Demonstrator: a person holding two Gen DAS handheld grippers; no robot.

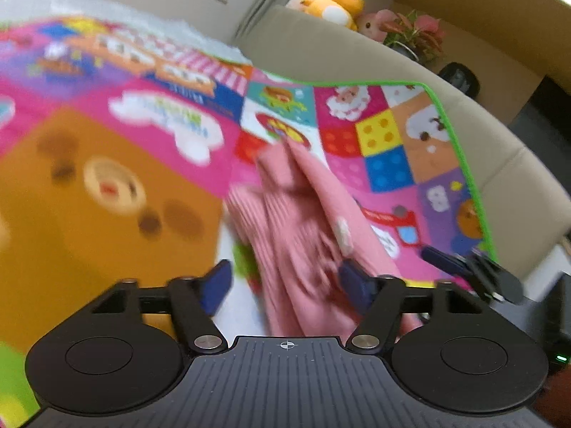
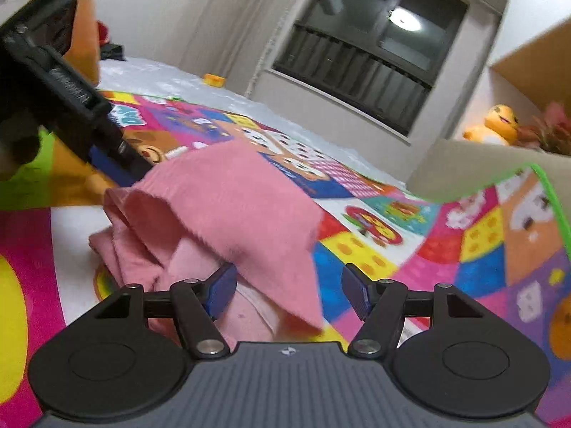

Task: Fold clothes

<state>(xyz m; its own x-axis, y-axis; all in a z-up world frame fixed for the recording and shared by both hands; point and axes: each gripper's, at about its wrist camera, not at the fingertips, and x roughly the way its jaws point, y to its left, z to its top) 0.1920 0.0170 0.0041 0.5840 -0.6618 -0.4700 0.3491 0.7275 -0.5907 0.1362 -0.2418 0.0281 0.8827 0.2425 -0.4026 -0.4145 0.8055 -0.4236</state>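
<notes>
A pink ribbed garment (image 1: 299,221) lies bunched on a colourful play mat (image 1: 392,135). My left gripper (image 1: 285,285) is open just above its near end, and cloth runs between the spread blue fingers. In the right wrist view the same garment (image 2: 221,207) is heaped with one flap draped forward. My right gripper (image 2: 289,292) is open at its near edge, and cloth overlaps the left finger (image 2: 221,290). The right tool's blue finger (image 1: 440,259) shows at the mat's right edge. The left tool's black housing (image 2: 53,67) fills the upper left.
A beige sofa (image 1: 499,185) runs along the mat's green-trimmed edge. A yellow plush duck (image 1: 342,1), a pink plush and a potted plant (image 1: 414,34) sit behind it. A dark window (image 2: 367,57) and a white sheet (image 2: 160,75) lie beyond the mat.
</notes>
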